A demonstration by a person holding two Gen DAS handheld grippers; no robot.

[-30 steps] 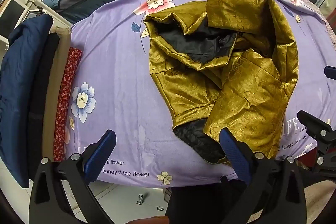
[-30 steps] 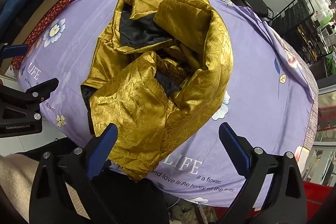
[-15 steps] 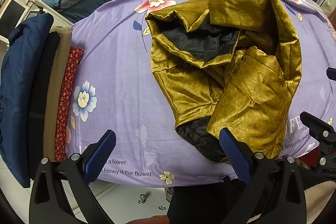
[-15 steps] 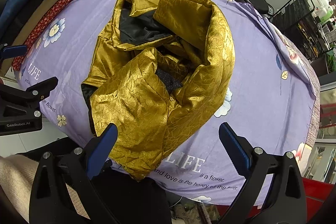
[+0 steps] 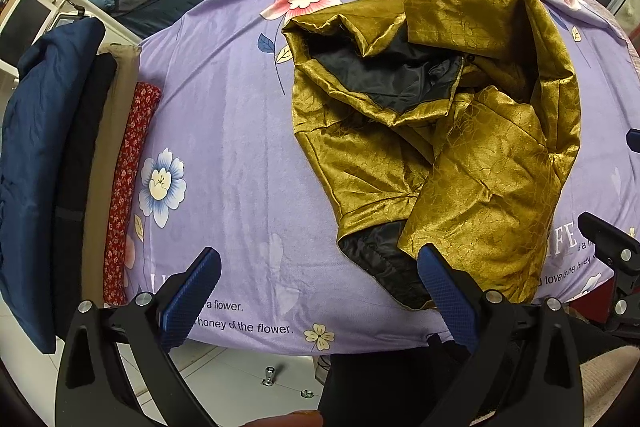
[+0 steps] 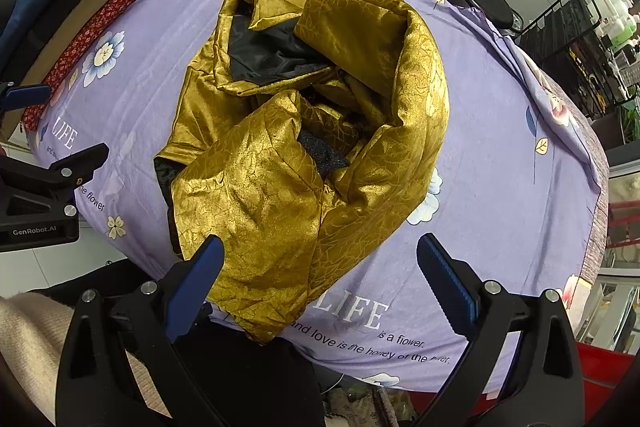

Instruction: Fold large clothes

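Compared with one second ago, almost nothing has moved: the gold jacket (image 5: 460, 147) sits only a little higher and more to the right in the left wrist view, so the left hand-held gripper (image 5: 320, 295) has shifted slightly. This jacket lies crumpled on the purple flowered sheet (image 5: 224, 131) that covers the counter, as before. Its black lining (image 5: 384, 83) shows at the open top and again at the near hem. One gold fold hangs over the near edge of the sheet.

Both hand-held grippers hover at the near edge, not touching the cloth. On the left one the blue pads (image 5: 192, 295) are wide apart. The right hand-held gripper (image 6: 320, 283) has its fingers equally wide apart, just above the hanging fold.

A stack of folded clothes (image 5: 60, 155) stays at the left end of the counter.
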